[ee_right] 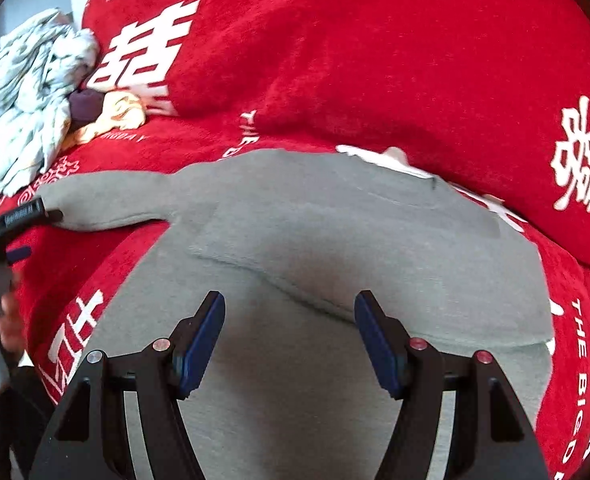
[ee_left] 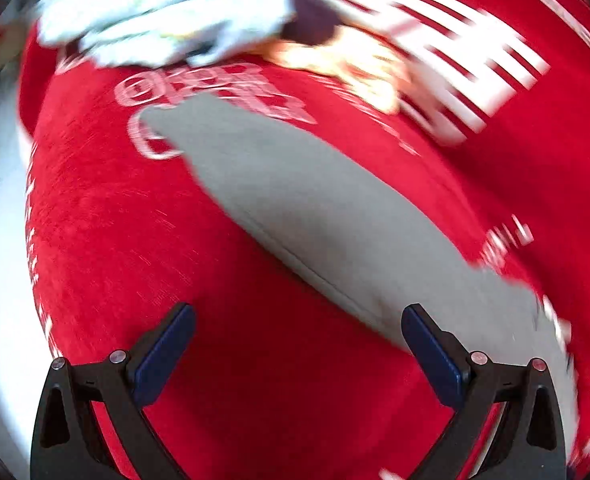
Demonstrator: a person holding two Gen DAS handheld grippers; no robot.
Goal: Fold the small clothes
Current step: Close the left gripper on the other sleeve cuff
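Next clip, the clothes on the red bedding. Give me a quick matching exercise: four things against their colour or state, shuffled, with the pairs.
Things:
1. grey garment
2. crumpled pale clothes
3. right gripper
4. blanket

Descriptions:
A. red with white lettering
B. heaped at the far left
C. spread flat, one sleeve stretched out
D. jaws apart, nothing between them

Pairs: 1-C, 2-B, 3-D, 4-A

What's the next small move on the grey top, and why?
Probably close the left hand-held gripper on the sleeve and fold it across the grey top. The sleeve lies stretched out over the red blanket, and both grippers are open and empty.
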